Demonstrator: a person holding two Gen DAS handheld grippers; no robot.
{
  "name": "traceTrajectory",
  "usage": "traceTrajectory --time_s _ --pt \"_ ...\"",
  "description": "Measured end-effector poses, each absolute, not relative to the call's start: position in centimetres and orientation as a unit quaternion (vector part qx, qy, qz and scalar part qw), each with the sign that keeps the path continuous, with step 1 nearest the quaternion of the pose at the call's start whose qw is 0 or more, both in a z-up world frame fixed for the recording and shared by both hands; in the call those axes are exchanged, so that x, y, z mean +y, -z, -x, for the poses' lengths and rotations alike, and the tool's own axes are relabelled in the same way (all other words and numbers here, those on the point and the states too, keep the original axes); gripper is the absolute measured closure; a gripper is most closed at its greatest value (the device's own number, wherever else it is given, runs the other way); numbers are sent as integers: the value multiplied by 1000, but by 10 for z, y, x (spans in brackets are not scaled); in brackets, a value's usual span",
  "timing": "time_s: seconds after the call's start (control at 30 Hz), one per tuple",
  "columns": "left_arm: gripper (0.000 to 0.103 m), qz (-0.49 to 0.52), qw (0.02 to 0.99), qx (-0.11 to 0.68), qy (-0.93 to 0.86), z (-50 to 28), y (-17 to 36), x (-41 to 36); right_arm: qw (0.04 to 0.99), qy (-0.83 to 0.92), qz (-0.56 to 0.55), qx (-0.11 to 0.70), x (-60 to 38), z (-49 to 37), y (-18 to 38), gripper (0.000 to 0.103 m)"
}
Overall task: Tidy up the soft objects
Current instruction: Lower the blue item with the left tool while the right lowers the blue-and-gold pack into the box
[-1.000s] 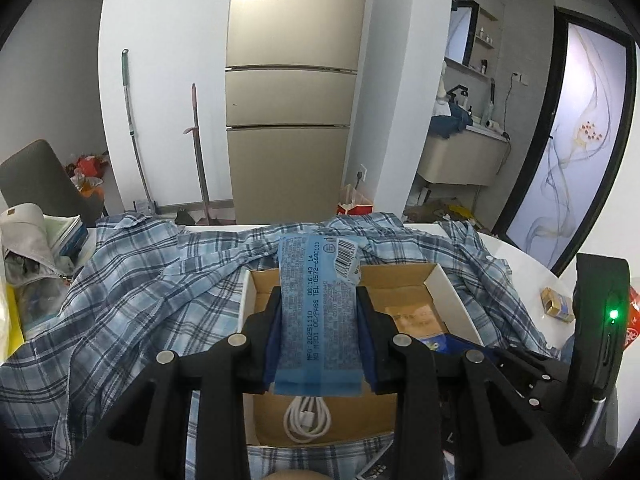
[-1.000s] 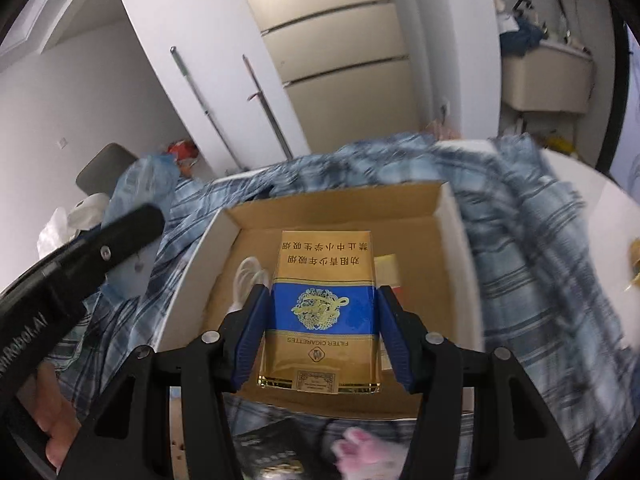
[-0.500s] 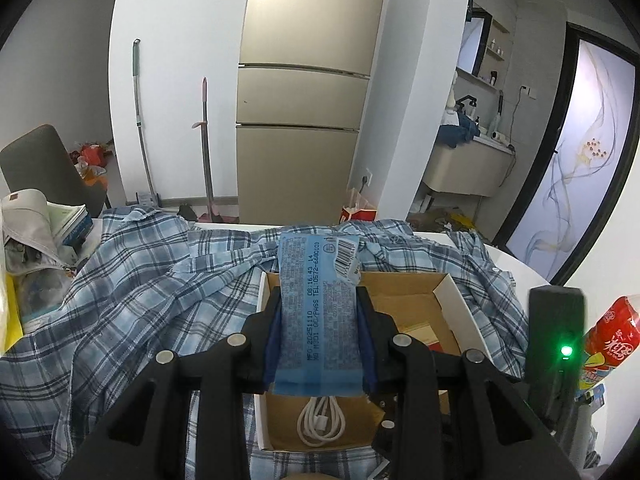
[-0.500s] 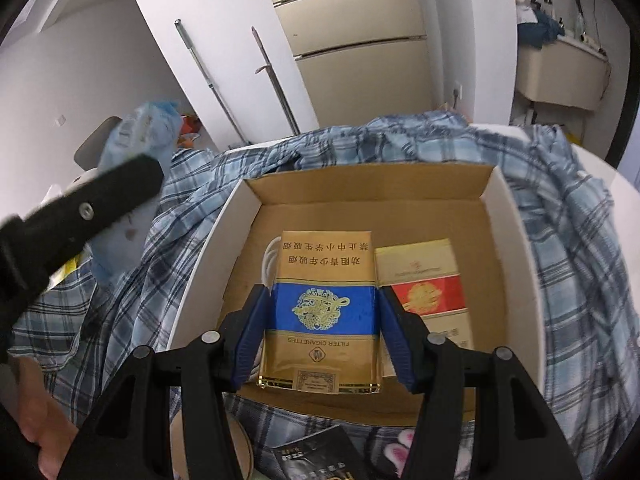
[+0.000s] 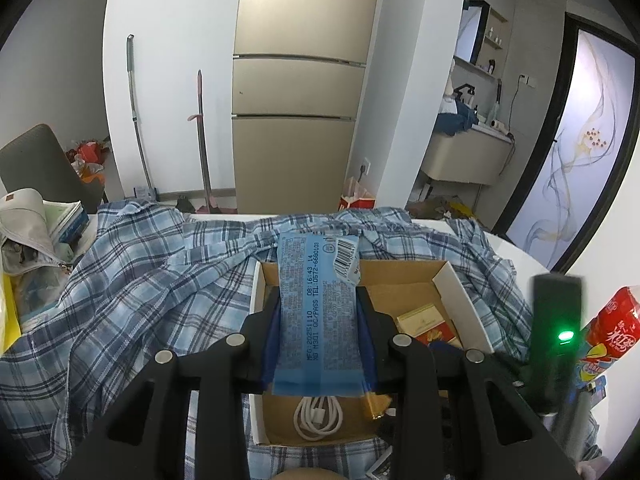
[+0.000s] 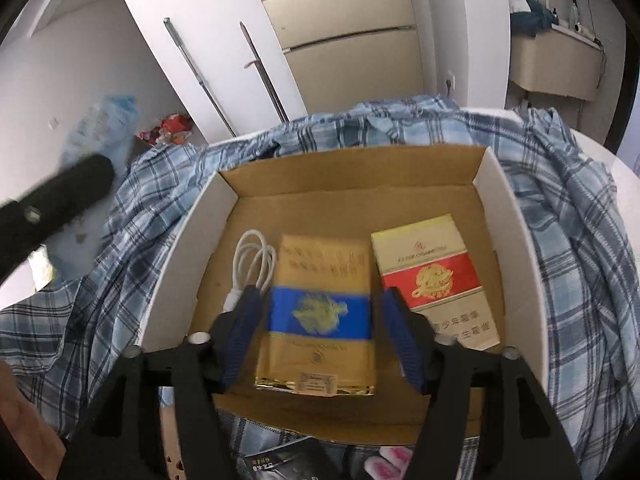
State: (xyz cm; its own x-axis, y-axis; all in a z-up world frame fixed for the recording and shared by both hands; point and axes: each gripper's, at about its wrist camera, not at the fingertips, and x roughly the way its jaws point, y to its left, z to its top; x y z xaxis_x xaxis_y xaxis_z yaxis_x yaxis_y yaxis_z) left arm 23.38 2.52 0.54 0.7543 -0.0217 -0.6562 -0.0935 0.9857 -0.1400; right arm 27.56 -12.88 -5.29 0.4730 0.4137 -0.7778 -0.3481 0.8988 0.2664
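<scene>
A: Pinching what, the left gripper [image 5: 318,316]?

B: A flat blue plastic packet [image 5: 318,304] with printed text, clamped between both fingers above the near-left part of the open cardboard box [image 6: 516,216].

A: And the right gripper [image 6: 320,332]?

B: Fingers spread apart, either side of the gold-and-blue carton [image 6: 320,316] lying near the box's front edge, gaps visible. A red-and-white carton [image 6: 436,280] lies just beside it; a coiled white cable [image 6: 254,264] on the other side. The box sits on a blue plaid shirt [image 6: 568,216].

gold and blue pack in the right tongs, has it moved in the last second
Yes. The gold and blue pack now lies in the cardboard box beside the red pack, with the right tongs spread off its sides.
</scene>
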Motion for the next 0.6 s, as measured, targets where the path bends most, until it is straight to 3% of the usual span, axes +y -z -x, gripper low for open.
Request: traceTrajectory --time_s 0.33,0.4,0.43,0.6 --pt "68 80 914 397 -20 -249 24 22 905 -162 -5 394 -164 -271 14 29" --pt "54 74 914 397 -25 -250 27 21 904 -159 -17 396 -173 -274 13 29" --pt "40 65 918 390 -33 -249 26 20 904 -157 -20 396 -175 -277 13 29" --pt "35 60 924 377 -40 -246 21 22 906 -151 -29 393 -185 -278 8 29"
